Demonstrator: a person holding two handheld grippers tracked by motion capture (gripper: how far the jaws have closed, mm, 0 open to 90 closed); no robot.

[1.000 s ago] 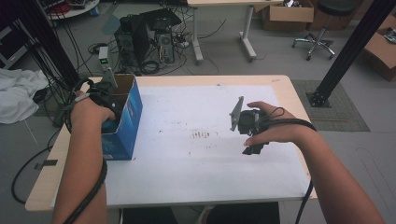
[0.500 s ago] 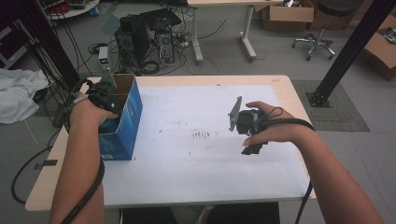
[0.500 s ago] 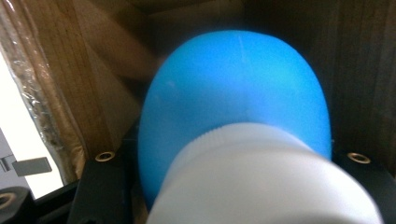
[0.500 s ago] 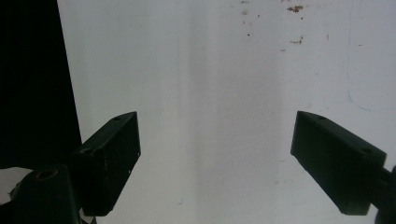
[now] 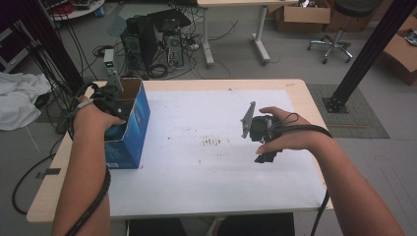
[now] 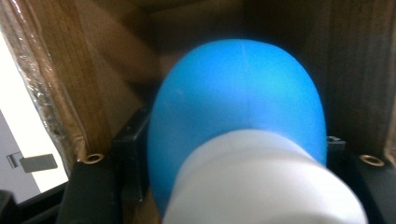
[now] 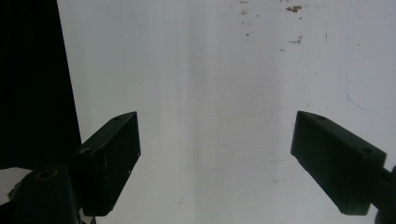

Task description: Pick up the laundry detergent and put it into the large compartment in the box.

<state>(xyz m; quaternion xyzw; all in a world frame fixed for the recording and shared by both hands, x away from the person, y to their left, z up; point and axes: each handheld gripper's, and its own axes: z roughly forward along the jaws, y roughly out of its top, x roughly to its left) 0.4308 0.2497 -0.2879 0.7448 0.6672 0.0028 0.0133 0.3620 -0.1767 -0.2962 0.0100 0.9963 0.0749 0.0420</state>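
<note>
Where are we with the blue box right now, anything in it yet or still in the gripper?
Done: the left gripper has reached into the open blue box. In hand: its jaws sit either side of a blue and white object between the cardboard walls; release isn't visible. The right gripper is open over the bare white table. Left: let go, withdraw.

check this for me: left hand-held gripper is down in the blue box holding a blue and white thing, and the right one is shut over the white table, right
Not quite: the right hand-held gripper is open. The right gripper view shows its jaws wide apart with bare white table between them. The rest holds: the left hand-held gripper is in the blue box, closed on the blue and white object.
</note>
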